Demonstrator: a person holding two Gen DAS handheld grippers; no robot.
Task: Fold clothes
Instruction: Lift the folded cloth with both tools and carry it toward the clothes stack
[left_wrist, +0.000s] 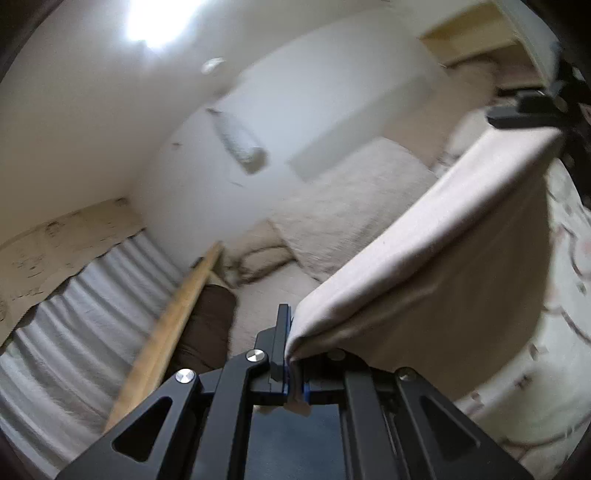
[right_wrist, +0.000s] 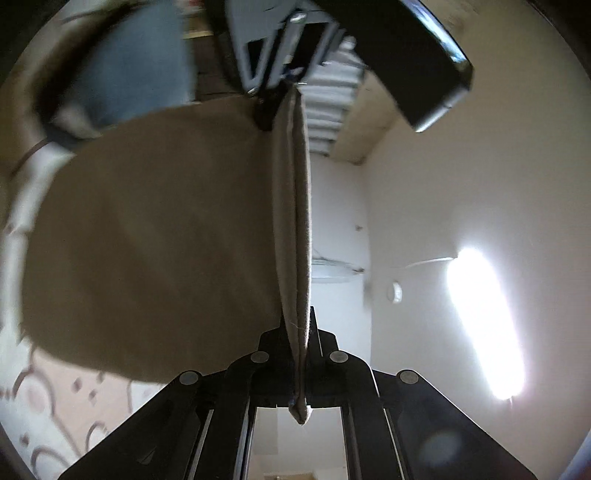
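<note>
Two hand-held grippers are holding one beige cloth (left_wrist: 424, 251) stretched in the air between them. I am clamping my left hand-held gripper (left_wrist: 291, 354) tight on one corner of it, at the bottom centre of the left wrist view, and the fabric is bunching slightly where the jaws are pinching it. From there the top edge is running up to the upper right of the frame, where my right hand-held gripper (left_wrist: 524, 110) is showing as a dark, blurred shape at the far corner. In the right wrist view that right hand-held gripper is pressed together on the cloth's doubled edge at the bottom centre, and the edge is running straight up the frame to the left one near the top. The rest of the cloth is hanging as a broad panel filling the left half of that view.

Below, a bed (left_wrist: 561, 332) with a pale patterned cover is lying at the right of the left wrist view, with cream pillows (left_wrist: 354, 195) near the centre.

I judge that I am lifting the garment clear to straighten it before a fold. To do this well, I should be keeping both grips firm, holding the top edge taut and level, and letting the panel hang free of creases before laying it down flat on the bed.
</note>
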